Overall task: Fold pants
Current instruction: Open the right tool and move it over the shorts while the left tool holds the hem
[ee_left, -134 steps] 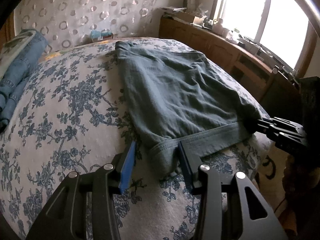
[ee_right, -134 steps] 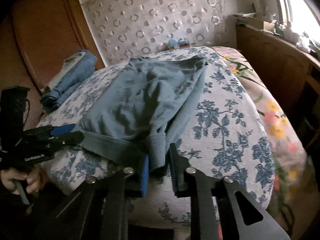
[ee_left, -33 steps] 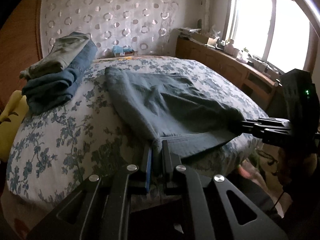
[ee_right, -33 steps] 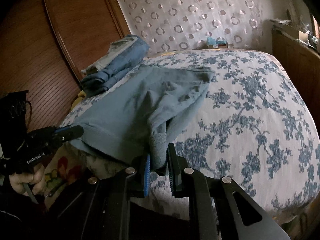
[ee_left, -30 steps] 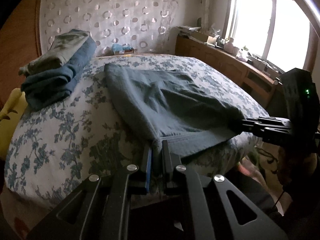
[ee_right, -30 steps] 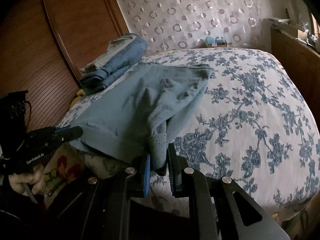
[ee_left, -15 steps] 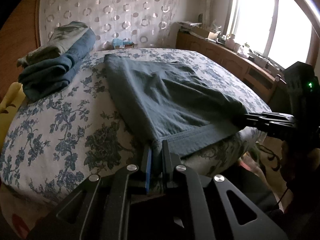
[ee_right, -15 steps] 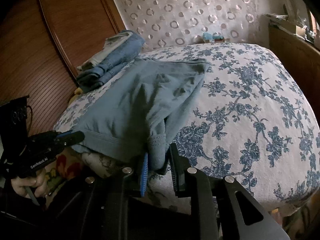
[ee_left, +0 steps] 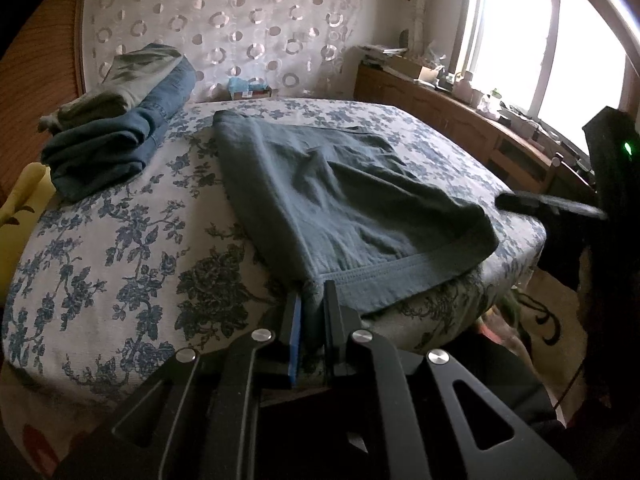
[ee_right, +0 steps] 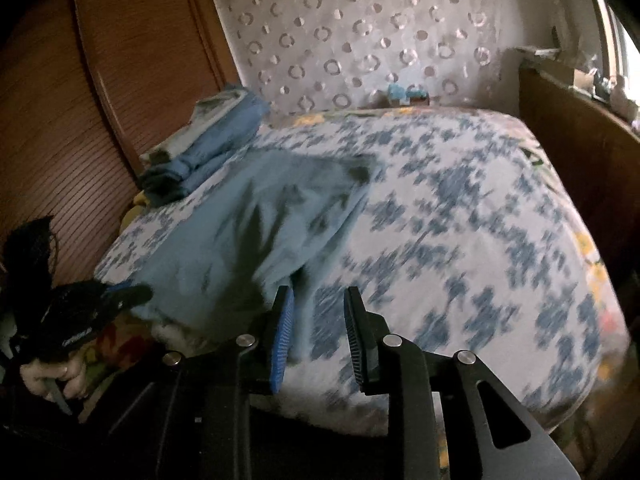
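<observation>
Bed: the floral bedspread (ee_left: pixel 120 248) fills the middle of both views. A stack of folded clothes (ee_left: pixel 116 120) sits at upper left of the left wrist view, well apart from the work.

Pants: the grey-blue pants (ee_left: pixel 332 200) lie flat across the centre of the left wrist view, folded over, with the waistband (ee_left: pixel 404 280) along the near edge of the bed. In the right wrist view they take up the centre-left, and that picture is blurred.

Step in hand: judged as letting go of the two waistband corners once the garment has been laid out, ahead of the next fold.

Right gripper: the right gripper (ee_right: pixel 318 320) has its jaws a modest way apart; they have just been opening. No cloth lies between them, and the pants edge sits just beside the blue pad (ee_right: pixel 282 340). In the left wrist view it shows at right centre, clear of the far corner.

Left gripper: the left gripper (ee_left: pixel 312 312) is clamped narrow on the near waistband corner, at lower centre of its view.

Doing it well: part the left jaws fully before drawing back, so the pad does not drag the corner and spoil the flat lay. Back the right one straight away from the hem.

Risk: the waistband overhangs the bed edge a little, so a snagged pad could likely pull it off.
</observation>
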`<state>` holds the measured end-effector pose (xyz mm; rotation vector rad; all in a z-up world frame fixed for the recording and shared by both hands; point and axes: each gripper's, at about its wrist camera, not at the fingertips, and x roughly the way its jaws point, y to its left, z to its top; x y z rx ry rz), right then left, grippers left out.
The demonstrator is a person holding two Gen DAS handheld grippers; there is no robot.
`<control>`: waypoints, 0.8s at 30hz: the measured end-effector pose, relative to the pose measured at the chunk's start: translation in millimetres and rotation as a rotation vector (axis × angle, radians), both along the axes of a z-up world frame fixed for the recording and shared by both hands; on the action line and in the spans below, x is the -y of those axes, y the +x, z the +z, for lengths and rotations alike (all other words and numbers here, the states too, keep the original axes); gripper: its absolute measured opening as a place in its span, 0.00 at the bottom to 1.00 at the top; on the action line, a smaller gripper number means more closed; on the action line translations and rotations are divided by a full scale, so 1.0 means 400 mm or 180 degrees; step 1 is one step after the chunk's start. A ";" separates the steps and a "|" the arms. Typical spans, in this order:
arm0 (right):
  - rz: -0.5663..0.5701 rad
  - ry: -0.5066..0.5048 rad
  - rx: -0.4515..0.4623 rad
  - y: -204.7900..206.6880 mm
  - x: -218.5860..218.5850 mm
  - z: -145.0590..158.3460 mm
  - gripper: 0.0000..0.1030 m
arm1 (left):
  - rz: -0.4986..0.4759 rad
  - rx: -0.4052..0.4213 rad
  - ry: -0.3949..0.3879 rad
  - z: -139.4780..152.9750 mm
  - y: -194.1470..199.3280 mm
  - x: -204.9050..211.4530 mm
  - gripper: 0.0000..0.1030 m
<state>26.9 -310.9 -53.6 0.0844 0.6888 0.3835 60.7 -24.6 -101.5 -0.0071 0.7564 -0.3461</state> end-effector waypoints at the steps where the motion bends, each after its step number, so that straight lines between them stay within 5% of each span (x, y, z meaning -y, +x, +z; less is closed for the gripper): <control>1: -0.0012 -0.0002 0.0034 0.010 0.007 0.008 0.26 | 0.0002 -0.0002 -0.0005 -0.001 0.000 -0.001 0.09; 8: 0.0069 0.0152 0.0135 0.195 0.056 0.036 0.26 | 0.0029 -0.0025 -0.0015 -0.003 0.000 0.000 0.09; 13: 0.0060 0.0110 -0.0101 0.354 0.057 0.008 0.26 | 0.0032 -0.0030 -0.0015 -0.004 0.000 0.001 0.09; 24: 0.0078 0.0084 -0.0550 0.507 -0.006 -0.056 0.26 | 0.0038 -0.0048 -0.0044 -0.014 -0.004 -0.002 0.09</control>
